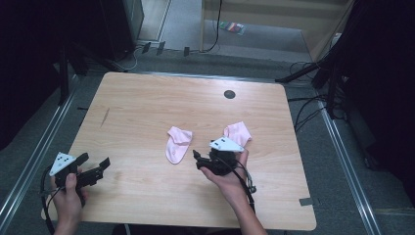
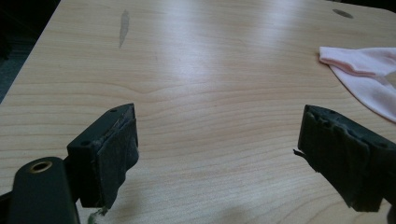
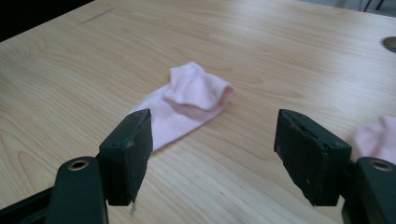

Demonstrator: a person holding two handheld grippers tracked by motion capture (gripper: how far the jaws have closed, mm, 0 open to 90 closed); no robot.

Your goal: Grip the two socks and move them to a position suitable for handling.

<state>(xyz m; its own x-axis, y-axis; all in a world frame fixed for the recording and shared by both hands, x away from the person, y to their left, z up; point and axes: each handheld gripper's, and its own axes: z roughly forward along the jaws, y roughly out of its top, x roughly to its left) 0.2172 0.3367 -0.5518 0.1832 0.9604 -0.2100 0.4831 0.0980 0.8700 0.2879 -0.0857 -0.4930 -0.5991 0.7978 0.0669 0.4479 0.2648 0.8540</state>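
Centrally on wooden table [image 1: 147,112]: pink sock [image 1: 177,143], flat, cuff folded over; second pink sock [image 1: 238,132] just beyond right gripper [image 1: 201,160]. Right gripper: jaws spread, empty, aimed at first sock, near but apart. Left gripper [image 1: 100,166]: jaws spread, empty, well apart at table's left. Step judged: approach before pickup. Next: advance, straddle sock, pinch
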